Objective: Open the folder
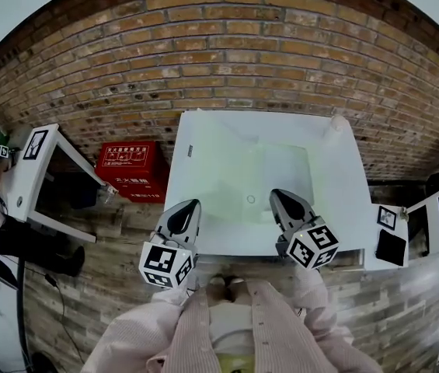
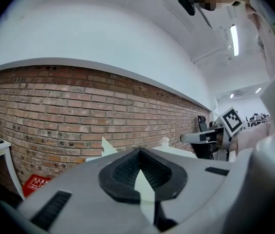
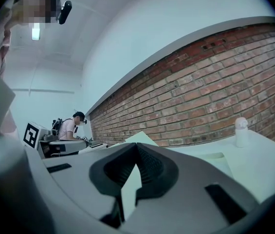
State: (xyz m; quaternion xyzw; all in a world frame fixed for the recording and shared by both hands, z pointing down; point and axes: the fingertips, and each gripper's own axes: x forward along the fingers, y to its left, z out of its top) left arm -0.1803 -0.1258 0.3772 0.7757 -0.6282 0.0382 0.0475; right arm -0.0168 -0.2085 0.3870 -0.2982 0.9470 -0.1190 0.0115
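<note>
Your left claw [image 1: 194,204] hovers at the near edge of the desk [image 1: 343,208]. It is pinched tight on a thin pale sheet, which looks like the near edge of the folder [image 1: 242,165]. The translucent green folder sits over the middle of the desk, with one corner standing up in front of the brick wall [image 1: 242,53]. Your right claw [image 1: 275,194] is closed too, nipping what seems the same edge further along. The grip seems made, but the folder looks unopened. Parting its covers is what is left.
</note>
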